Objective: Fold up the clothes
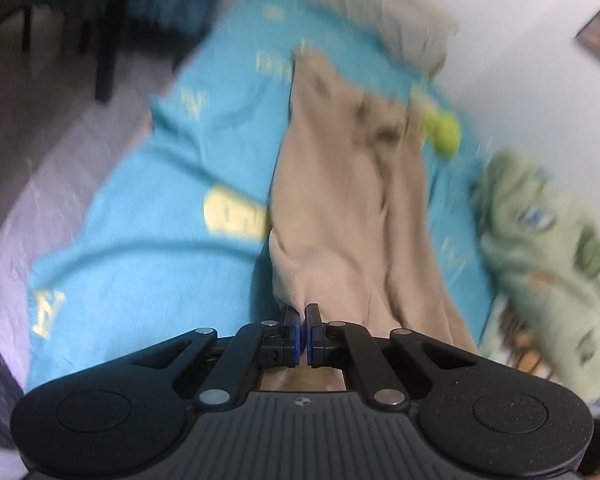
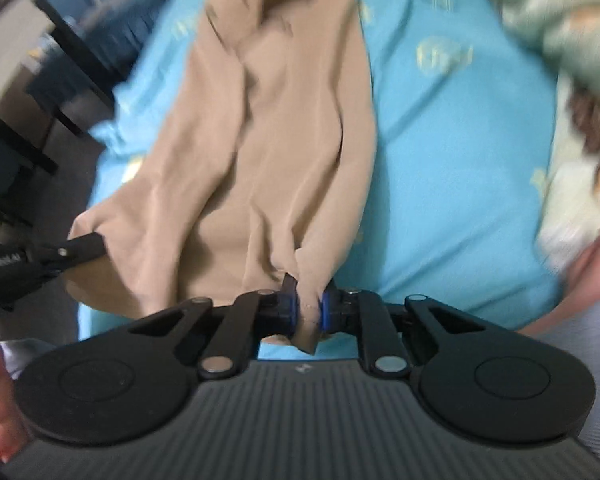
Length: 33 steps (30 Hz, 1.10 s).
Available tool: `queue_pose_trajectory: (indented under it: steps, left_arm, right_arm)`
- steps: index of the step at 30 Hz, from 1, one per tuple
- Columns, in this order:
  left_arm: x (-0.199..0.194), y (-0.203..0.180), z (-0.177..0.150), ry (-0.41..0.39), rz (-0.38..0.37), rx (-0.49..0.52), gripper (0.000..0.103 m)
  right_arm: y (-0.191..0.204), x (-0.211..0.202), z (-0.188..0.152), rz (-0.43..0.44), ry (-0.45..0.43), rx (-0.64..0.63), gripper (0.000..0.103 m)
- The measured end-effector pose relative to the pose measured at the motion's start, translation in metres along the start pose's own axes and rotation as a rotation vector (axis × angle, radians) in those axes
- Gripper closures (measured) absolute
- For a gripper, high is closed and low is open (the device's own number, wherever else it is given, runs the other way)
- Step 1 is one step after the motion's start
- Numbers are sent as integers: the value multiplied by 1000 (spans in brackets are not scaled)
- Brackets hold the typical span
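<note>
**Tan garment pinched at two corners over blue bedspread**

Seen from the left wrist: left gripper [image 1: 303, 322] drawn together, blue pads all but touching, a thin edge of the tan garment [image 1: 340, 208] apparently nipped between them at the near hem. Stretched away from the gripper toward 12 o'clock across a turquoise bedspread [image 1: 160, 208] printed with pale yellow motifs. Lying at 1 o'clock beside the cloth, a small yellow-green ball [image 1: 444, 134]; heaped at 3 o'clock, a pale green patterned blanket [image 1: 548, 248]; at 12 o'clock, a beige pillow [image 1: 380, 4] against a white wall [image 1: 520, 20]. Dark chair legs [image 1: 104, 40] standing on the floor at 10 o'clock.

Seen from the right wrist: right gripper [image 2: 309, 308] clamped on a bunched fold of the same tan garment [image 2: 260, 120], fabric pressed between the blue pads and hanging out below. At 9 o'clock, the left gripper's black finger [image 2: 82, 246] meeting the garment's other near corner. Much blurred throughout.
</note>
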<state>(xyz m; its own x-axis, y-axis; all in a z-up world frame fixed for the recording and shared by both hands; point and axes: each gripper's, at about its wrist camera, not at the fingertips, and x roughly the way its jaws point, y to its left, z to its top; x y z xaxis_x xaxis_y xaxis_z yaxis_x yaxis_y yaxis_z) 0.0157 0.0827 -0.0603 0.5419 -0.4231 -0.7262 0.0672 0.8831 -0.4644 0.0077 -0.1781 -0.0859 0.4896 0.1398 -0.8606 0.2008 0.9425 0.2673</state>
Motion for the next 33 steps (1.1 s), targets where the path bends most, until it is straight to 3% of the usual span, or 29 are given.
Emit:
queue_pose_trajectory:
  steps: [7, 13, 17, 23, 27, 33]
  left_arm:
    - [-93, -43, 10, -190, -129, 4, 101]
    - [-161, -70, -19, -280, -181, 92, 101]
    - [-176, -68, -38, -301, -203, 88, 102]
    - [-144, -61, 4, -344, -175, 48, 102]
    - [-91, -55, 50, -337, -151, 18, 102]
    - [5, -47, 112, -337, -68, 55, 102]
  right_arm:
    - [-24, -99, 16, 147, -240, 9, 89]
    - [-33, -162, -4, 232, -329, -46, 89]
    - [-44, -179, -15, 249, -362, -22, 89]
    - [-46, -155, 27, 226, -396, 22, 89]
    - [-43, -116, 72, 193, -381, 20, 89]
    - [-31, -38, 138, 130, -344, 22, 89]
